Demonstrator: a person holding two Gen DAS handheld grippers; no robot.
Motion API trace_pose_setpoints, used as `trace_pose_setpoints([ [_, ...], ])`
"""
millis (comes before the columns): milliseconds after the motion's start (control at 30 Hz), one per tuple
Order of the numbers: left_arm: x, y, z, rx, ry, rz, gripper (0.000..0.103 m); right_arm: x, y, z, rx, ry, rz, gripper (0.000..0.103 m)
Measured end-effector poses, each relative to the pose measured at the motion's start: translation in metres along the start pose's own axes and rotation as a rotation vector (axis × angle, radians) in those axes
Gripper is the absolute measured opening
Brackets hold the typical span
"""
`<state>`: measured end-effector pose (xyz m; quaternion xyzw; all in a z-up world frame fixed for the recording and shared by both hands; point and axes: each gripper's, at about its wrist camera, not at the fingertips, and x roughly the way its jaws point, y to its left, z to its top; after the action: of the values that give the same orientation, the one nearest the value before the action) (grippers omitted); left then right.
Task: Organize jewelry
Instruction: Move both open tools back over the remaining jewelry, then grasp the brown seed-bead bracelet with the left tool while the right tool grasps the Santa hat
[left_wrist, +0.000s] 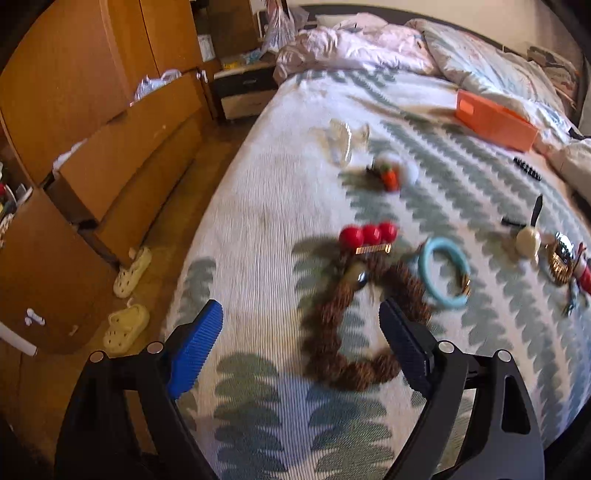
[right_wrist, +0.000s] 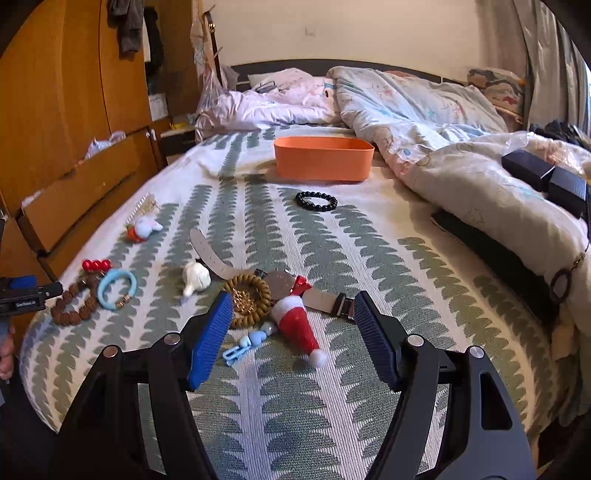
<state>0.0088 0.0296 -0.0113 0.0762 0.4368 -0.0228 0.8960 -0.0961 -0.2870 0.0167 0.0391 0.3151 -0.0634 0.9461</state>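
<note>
Jaws wide, holding nothing, over the bed.
Brown bead necklace (left_wrist: 343, 325) sits between left gripper (left_wrist: 301, 347) jaws; orange box (right_wrist: 324, 158) far ahead looks empty; everything still waits.

1. The left wrist view looks steeply down over its own fingers (left_wrist: 210, 332) at the near left side of the bed (left_wrist: 258, 206), close above a brown bead necklace (left_wrist: 332, 332).
2. The right wrist view looks at a flatter angle along the bed (right_wrist: 369, 240) toward the far wall.
3. Both views share the orange box (left_wrist: 495, 122) (right_wrist: 323, 158), the necklace (right_wrist: 72, 299) and a blue bracelet (left_wrist: 445, 273) (right_wrist: 116, 288).
</note>
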Motion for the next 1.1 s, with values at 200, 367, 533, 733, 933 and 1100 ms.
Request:
trace_pose_setpoints([
  [200,0.008,-0.002,-0.002,0.012,0.017,0.022,0.086,0.013,-0.007,-0.006,0.036,0.067,-0.048,0.071],
  [367,0.018,-0.007,-0.007,0.012,0.069,-0.017,0.086,0.027,-0.009,-0.009,0.047,0.124,-0.038,0.071],
  [533,0.024,-0.006,-0.009,-0.004,0.092,-0.022,0.086,0.037,0.002,-0.011,0.001,0.159,-0.022,0.069],
  [733,0.029,-0.006,-0.012,-0.007,0.106,-0.01,0.086,0.051,0.003,-0.011,0.001,0.194,-0.034,0.06],
  [933,0.033,-0.006,-0.013,-0.015,0.117,-0.01,0.086,0.063,-0.008,-0.01,0.064,0.24,-0.036,0.05],
  [1100,0.035,-0.006,-0.012,-0.014,0.12,-0.006,0.087,0.072,-0.006,-0.009,0.048,0.254,-0.055,0.05],
])
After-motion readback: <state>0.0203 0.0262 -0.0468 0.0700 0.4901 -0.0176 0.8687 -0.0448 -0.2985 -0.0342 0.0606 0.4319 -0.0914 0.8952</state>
